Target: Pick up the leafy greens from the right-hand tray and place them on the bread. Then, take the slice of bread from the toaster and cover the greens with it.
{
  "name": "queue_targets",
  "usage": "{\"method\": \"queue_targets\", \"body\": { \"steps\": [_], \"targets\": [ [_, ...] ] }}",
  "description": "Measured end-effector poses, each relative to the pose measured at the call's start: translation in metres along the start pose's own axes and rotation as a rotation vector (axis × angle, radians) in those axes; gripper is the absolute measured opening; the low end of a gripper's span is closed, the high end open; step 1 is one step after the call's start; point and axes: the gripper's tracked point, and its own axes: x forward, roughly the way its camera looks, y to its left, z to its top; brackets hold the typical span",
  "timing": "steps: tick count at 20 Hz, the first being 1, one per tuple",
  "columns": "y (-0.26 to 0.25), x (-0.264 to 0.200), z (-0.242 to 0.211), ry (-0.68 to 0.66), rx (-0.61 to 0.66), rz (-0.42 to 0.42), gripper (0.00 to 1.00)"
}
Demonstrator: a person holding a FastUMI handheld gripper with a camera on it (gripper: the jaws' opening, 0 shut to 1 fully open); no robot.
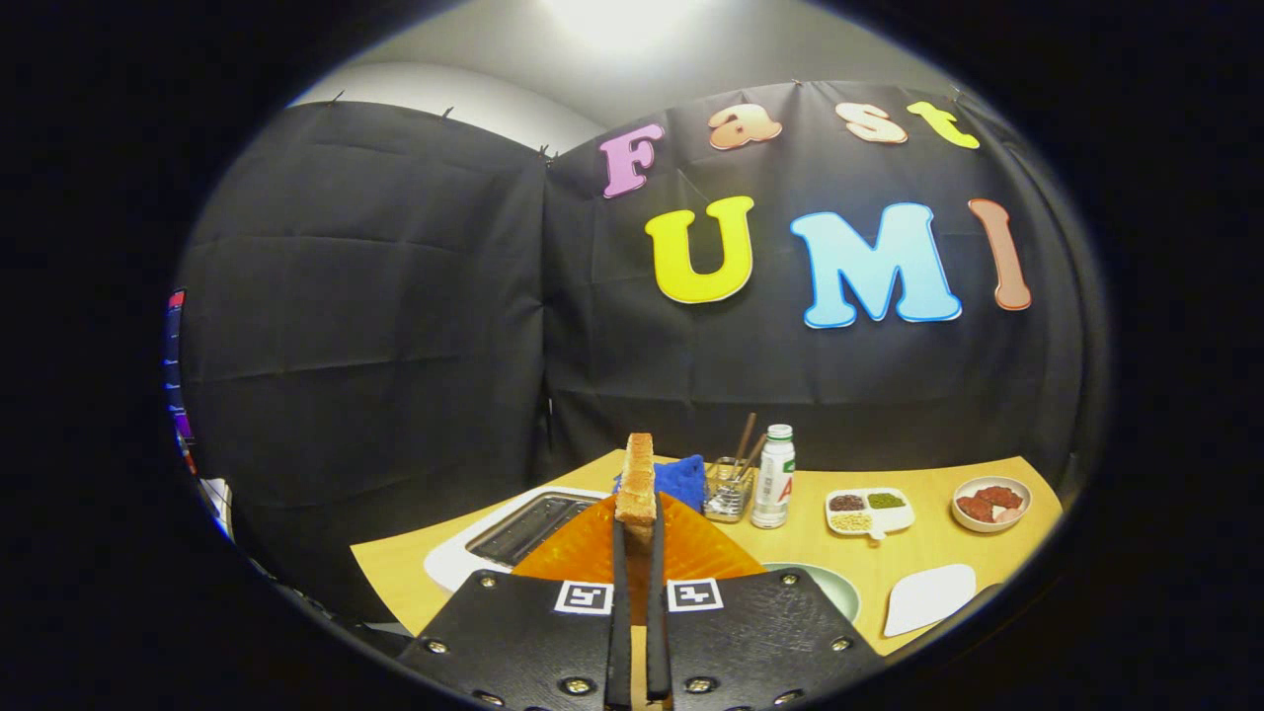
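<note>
1. Bread slice (637,479) stood on edge, pinched between the gripper's (636,528) narrow fingers, lifted above the toaster (513,533).
2. Step judged: carrying it to cover the greens.
3. Next: lay it flat; the target stayed hidden.

The gripper (637,538) pinches a bread slice (637,479) edge-on at lower centre, both fingers (619,612) pressed to its sides. Below it sits an orange plate (583,548), left of that a white toaster (523,528). A bottle (773,476), possibly a drink, stands right of centre on the wooden table (790,548).
</note>
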Motion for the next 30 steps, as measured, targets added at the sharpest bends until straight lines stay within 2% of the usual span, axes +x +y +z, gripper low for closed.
{"method": "queue_targets", "body": {
  "steps": [9,11,17,22,30],
  "targets": [
    [-0.054,-0.008,-0.032,0.026,0.023,-0.070,0.06],
    [-0.056,-0.005,-0.045,0.041,-0.003,-0.081,0.06],
    [-0.058,0.005,-0.066,0.060,0.018,-0.087,0.06],
    [-0.074,0.017,-0.081,0.054,0.075,-0.133,0.06],
    [-0.076,0.033,-0.105,0.078,0.225,-0.116,0.06]
  ]
}}
